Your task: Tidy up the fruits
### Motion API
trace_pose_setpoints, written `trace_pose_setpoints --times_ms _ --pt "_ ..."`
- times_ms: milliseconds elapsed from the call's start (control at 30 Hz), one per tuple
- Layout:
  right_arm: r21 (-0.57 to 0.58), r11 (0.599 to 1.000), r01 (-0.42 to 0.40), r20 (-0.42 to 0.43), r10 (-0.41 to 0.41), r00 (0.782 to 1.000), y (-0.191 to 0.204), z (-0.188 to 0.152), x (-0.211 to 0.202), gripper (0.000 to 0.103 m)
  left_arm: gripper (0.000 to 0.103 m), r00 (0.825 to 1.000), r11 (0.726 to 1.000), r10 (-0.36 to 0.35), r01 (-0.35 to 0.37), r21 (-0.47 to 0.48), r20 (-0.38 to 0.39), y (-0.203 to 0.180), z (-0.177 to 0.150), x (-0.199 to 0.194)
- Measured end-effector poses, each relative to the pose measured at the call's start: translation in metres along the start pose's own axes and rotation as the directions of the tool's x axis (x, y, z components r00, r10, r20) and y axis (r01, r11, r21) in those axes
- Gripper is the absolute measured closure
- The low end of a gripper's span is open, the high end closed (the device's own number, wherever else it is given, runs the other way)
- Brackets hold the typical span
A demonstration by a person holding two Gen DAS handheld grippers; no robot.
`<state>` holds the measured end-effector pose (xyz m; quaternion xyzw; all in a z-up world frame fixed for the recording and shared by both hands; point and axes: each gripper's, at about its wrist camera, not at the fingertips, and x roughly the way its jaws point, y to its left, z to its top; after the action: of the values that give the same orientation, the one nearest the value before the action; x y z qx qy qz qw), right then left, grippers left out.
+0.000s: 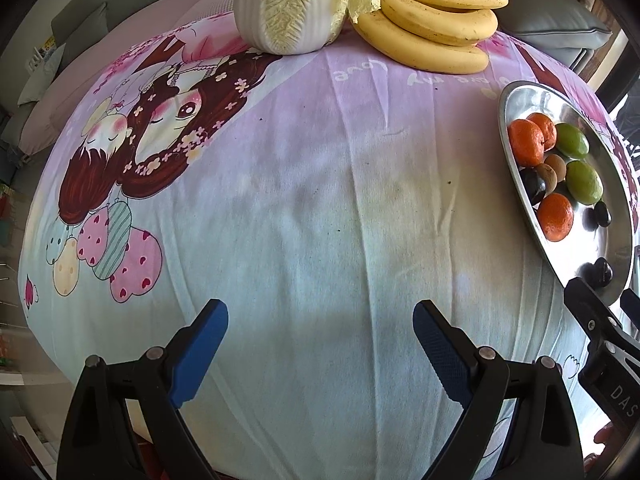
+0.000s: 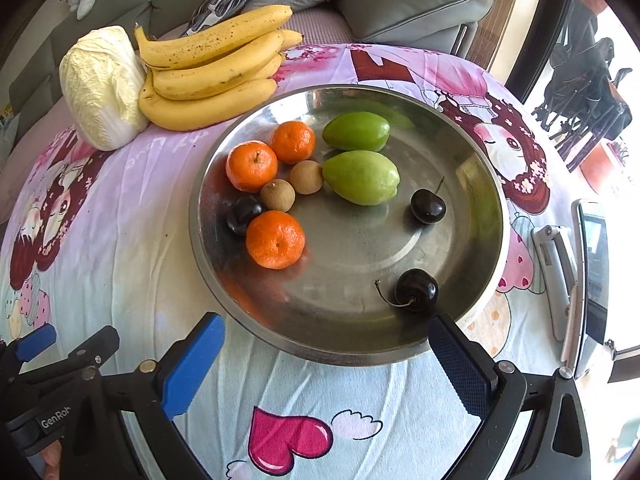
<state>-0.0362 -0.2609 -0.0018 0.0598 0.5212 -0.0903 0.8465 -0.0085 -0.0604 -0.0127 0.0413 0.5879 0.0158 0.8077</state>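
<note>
A round steel tray holds three tangerines, two green fruits, two brown longans and three dark cherries. The tray also shows at the right of the left wrist view. A bunch of bananas lies behind the tray, also in the left wrist view. My right gripper is open and empty over the tray's near rim. My left gripper is open and empty above bare cloth, left of the tray.
A napa cabbage stands left of the bananas, also in the left wrist view. A cartoon-print cloth covers the round table. A phone on a stand lies at the right edge. Grey sofa cushions sit behind the table.
</note>
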Motion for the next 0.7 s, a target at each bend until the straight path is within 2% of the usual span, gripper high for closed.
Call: trace_pose_setpoints --times_ms 367,700 --pt "0.001 1.0 0.011 0.004 -0.011 1.0 -0.005 -0.012 -0.004 0.0 0.009 1.0 1.0 -0.007 0.007 0.015 -0.007 0.002 -0.013 0.0" --pt "0.008 1.0 0.016 0.0 -0.016 1.0 -0.009 -0.011 0.0 0.0 0.009 0.999 1.0 -0.008 0.009 0.015 -0.034 0.007 -0.01 0.007"
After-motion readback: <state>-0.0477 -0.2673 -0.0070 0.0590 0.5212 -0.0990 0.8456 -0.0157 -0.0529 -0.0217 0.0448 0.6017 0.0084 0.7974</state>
